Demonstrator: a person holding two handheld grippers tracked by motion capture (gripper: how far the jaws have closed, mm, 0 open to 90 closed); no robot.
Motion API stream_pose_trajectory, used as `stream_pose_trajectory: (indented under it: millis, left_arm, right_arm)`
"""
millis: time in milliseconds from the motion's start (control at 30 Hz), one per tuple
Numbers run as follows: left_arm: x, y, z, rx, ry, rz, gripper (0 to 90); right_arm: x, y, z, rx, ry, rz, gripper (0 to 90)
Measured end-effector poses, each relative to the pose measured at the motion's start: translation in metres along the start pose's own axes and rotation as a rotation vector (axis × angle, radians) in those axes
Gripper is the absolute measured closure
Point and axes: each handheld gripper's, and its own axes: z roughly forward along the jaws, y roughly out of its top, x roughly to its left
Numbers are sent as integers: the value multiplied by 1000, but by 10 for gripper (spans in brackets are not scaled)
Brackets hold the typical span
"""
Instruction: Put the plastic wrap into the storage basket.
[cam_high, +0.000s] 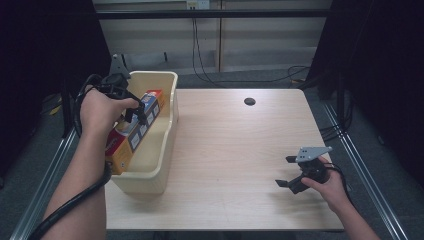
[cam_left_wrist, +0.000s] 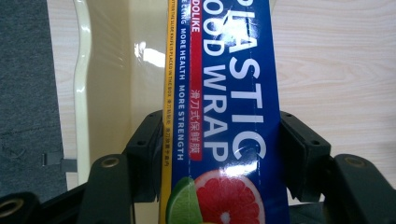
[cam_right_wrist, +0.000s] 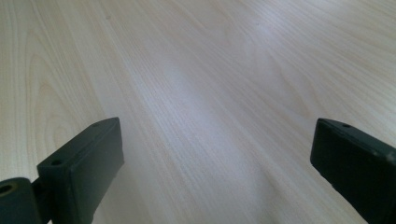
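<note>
Left claw (cam_high: 131, 107) (wrist bent down) around box (cam_high: 131, 134)

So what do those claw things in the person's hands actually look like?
Each is a small black handheld tool. The left claw and the right claw both end in two flat, blocky black jaws with small screw holes and brass-coloured pivots. A grey three-cornered plate sits on top of the right one. A thick black cable trails from the left one along the forearm. The forearms are bare, with no sleeves showing.
</note>
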Motion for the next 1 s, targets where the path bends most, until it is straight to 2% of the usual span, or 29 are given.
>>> stream_pose_trajectory:
  millis: [133,367,467,1000]
  left_arm:
    - [1,0,4,0,-11,-4,408]
    - [1,-1,13,9,10,-9,408]
    - [3,-1,16,21,0,-11,408]
    - [3,-2,29,40,2,-17,408]
  right_arm:
    - [0,0,1,1,2,1,26]
    - [0,0,0,0,2,-2,26]
    - [0,0,0,2,0,-4,26]
    - [0,0,0,1,-1,-4,26]
